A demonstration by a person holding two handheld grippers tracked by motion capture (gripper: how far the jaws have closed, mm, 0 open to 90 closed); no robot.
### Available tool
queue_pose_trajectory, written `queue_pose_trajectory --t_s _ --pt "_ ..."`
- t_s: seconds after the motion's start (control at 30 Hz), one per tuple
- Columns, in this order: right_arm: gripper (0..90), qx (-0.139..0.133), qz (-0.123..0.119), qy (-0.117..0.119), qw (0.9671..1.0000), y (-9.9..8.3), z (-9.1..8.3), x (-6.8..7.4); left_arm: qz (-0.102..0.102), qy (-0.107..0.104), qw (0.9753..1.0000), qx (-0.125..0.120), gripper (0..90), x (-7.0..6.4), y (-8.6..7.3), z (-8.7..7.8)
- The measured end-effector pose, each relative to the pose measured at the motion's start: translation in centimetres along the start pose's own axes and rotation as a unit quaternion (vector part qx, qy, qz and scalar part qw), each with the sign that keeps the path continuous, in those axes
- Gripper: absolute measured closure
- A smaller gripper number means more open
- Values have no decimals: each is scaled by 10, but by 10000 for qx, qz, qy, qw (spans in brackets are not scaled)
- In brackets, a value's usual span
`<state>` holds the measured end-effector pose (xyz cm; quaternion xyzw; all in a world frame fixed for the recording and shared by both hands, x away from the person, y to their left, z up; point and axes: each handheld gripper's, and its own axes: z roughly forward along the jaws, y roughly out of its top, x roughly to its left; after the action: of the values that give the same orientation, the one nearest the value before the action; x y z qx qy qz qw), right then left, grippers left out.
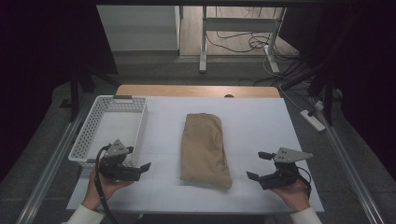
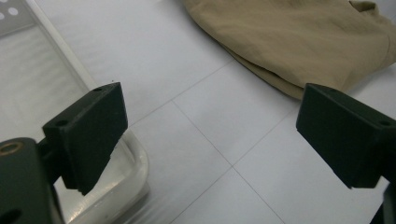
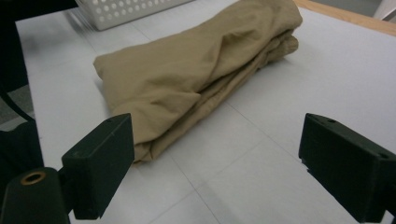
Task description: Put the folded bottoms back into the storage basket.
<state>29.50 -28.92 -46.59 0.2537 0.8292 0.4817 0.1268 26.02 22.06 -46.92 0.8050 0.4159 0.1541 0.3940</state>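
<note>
— So, what sits at the far left of the table [image 1: 261, 112]?

— A white perforated basket [image 1: 88, 128], standing on the white surface near the left edge. Just at its near corner a hand [image 1: 100, 184] holds the left gripper [image 1: 140, 169], its jaws spread wide with nothing between them. In the left gripper view, the basket's rim lies beside one jaw.

— And in the middle?

— A tan folded cloth [image 1: 204, 149] lies flat on the table, its long side running away from the person. It is well apart from both grippers and touches neither.

— What about the right side?

— The other hand [image 1: 293, 193] holds the right gripper [image 1: 258, 164], jaws also spread and empty, pointing toward the cloth's near end. In the right gripper view, the cloth lies ahead of the jaws, with the basket beyond it.
</note>
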Motion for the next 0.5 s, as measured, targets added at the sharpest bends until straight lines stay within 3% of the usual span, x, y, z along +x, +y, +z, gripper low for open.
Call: queue_pose_trajectory --t_s 0.5 --pt "106 6 -196 101 9998 9 3 12 73 29 10000 -21 91 -3 5 4"
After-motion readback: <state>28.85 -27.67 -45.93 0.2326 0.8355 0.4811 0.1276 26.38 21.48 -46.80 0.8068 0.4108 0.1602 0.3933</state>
